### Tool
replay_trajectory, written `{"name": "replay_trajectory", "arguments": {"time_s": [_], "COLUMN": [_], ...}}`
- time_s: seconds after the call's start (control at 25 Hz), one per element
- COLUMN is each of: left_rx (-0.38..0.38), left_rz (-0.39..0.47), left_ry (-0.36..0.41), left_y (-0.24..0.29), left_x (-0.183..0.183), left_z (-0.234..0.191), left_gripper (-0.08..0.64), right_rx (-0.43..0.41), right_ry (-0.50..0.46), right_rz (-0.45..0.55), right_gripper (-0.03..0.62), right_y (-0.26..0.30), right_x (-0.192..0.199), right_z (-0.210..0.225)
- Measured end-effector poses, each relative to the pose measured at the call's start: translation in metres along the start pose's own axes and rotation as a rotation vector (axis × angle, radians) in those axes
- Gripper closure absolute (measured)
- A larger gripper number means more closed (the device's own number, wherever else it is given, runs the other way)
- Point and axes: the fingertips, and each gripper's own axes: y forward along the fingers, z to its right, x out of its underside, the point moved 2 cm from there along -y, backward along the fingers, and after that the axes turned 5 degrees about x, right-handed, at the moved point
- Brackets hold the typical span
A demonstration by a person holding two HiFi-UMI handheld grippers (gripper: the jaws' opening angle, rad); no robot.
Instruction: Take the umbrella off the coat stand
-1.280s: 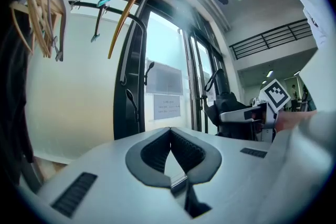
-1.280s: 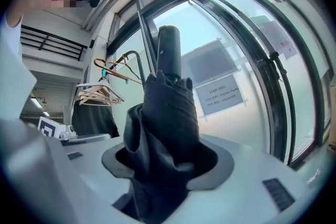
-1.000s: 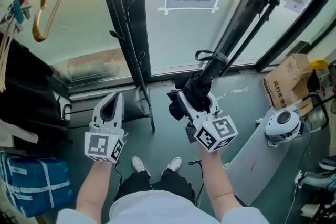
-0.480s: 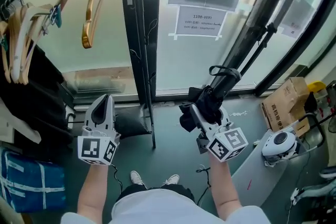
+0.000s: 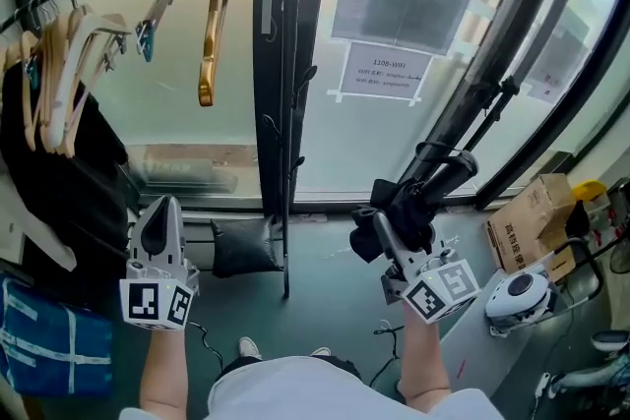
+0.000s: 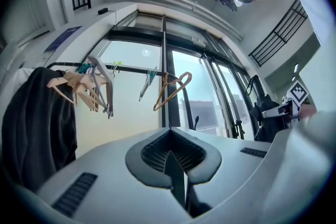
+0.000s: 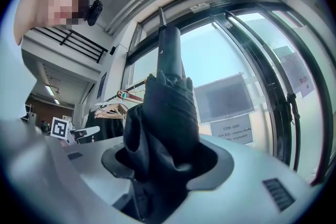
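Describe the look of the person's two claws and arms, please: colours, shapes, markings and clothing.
The left claw and right claw are alike: smooth pale grey shells tapering forward, with dark grid-textured lining inside the mouth. Each ends at the rear in a white cube printed with black square markers. The person wears a white short-sleeved top; the forearms are bare.

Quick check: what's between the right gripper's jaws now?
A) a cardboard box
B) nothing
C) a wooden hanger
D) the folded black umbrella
D: in the right gripper view, the right gripper has its jaws closed on the folded black umbrella.
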Motion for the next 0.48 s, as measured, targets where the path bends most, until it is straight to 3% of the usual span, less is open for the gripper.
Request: {"name": "replay_trajectory", "arguments": {"time_s": [0.48], "left_rx": [-0.150], "left_rz": [-0.112], "left_ry": [0.028], "left_y": [-0.054], "left_x": [0.042], "left_z": [-0.067], "left_gripper": [0.537], "right_rx": [0.052], "right_ry": [-0.018], "right_rz": [-0.004], "right_gripper": [0.347], "right_y": [-0.015], "right_x": [0.015], "right_z": [-0.001]}}
